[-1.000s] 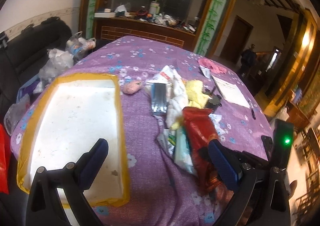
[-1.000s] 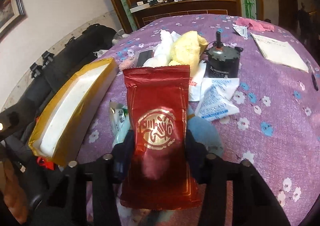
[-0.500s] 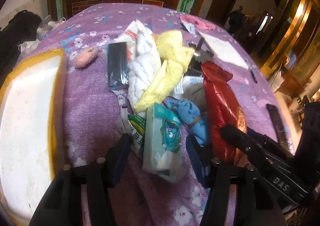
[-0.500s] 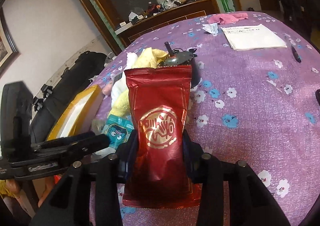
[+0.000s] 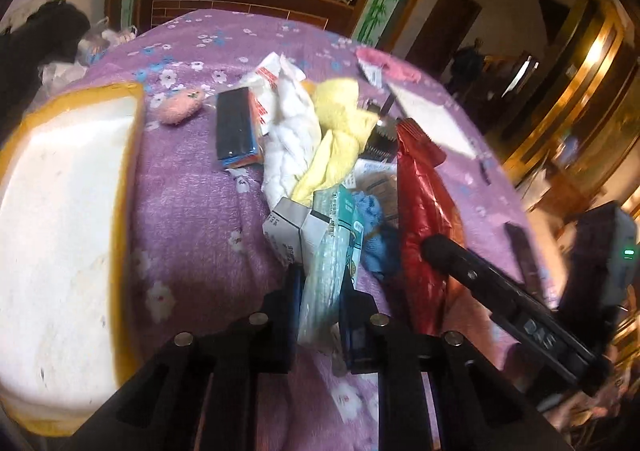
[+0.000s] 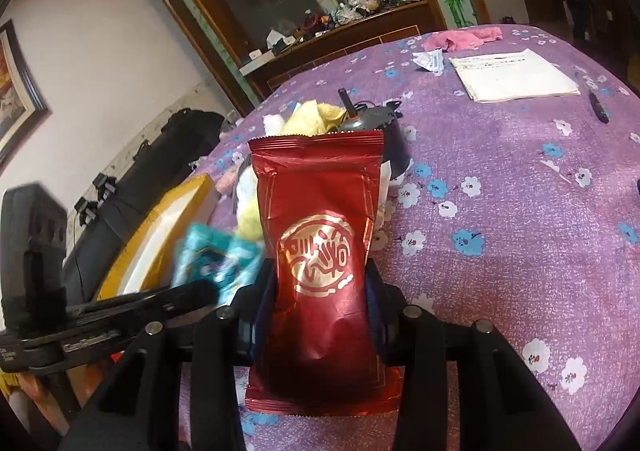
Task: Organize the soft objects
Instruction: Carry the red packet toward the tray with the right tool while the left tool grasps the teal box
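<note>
My left gripper (image 5: pixel 320 291) is closing on a teal tissue pack (image 5: pixel 328 247); the pack stands pinched between its pads, lifted at the near end of the pile. My right gripper (image 6: pixel 320 283) is shut on a red foil snack packet (image 6: pixel 320 235), held upright above the purple flowered tablecloth (image 6: pixel 500 191). The red packet (image 5: pixel 424 219) also shows to the right in the left wrist view. A white knitted cloth (image 5: pixel 292 139), a yellow cloth (image 5: pixel 340 123), a blue cloth (image 5: pixel 374 223) and a pink plush (image 5: pixel 178 109) lie in the pile behind.
A white foam tray with a yellow rim (image 5: pixel 127 187) lies left of the pile. A dark sponge block (image 5: pixel 236 127), small white boxes (image 5: pixel 286 229), a black motor (image 6: pixel 386 123), papers (image 6: pixel 516 75), a pen (image 6: pixel 598 107) and a pink cloth (image 6: pixel 464 39) are also on the table.
My left gripper swung right from the tray to the pile, dipped, and its jaws closed from wide open onto the tissue pack. The right gripper shifted right with the red packet.
</note>
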Demonstrator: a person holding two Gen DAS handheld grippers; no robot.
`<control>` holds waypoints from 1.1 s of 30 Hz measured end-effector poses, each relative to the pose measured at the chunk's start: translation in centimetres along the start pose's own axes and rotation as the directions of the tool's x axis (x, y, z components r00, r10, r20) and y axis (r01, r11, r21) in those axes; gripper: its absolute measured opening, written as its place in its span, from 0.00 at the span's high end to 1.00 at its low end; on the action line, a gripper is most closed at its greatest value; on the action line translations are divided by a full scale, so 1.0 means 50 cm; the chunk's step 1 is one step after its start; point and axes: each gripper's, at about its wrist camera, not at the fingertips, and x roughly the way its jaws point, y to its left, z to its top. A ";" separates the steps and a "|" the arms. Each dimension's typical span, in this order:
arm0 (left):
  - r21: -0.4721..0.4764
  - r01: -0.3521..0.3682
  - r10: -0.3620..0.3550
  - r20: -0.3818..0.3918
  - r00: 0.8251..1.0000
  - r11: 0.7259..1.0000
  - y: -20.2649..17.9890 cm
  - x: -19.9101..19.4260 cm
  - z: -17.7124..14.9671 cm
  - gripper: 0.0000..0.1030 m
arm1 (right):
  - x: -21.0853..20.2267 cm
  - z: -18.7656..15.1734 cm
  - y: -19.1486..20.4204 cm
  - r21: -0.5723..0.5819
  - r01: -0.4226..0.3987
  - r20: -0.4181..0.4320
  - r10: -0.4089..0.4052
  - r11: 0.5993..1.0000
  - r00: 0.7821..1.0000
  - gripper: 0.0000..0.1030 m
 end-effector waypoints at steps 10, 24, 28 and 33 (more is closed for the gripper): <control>-0.149 0.116 -0.093 0.157 0.983 0.982 0.099 -0.200 -0.012 0.85 | -0.014 0.061 0.125 -0.026 -0.126 0.086 0.127 0.992 0.988 0.61; -0.337 -0.055 0.142 0.239 0.961 0.940 0.313 -0.300 -0.047 0.85 | 0.137 0.033 0.354 -0.183 -0.228 -0.113 0.210 0.956 0.971 0.61; -0.335 -0.108 0.191 0.224 0.956 0.936 0.350 -0.286 -0.039 0.85 | 0.181 0.028 0.384 -0.203 -0.203 -0.137 0.177 0.958 0.975 0.61; -0.328 -0.176 0.246 0.183 0.952 0.928 0.391 -0.251 -0.012 0.85 | 0.240 0.029 0.421 -0.219 -0.162 -0.159 0.128 0.962 0.979 0.61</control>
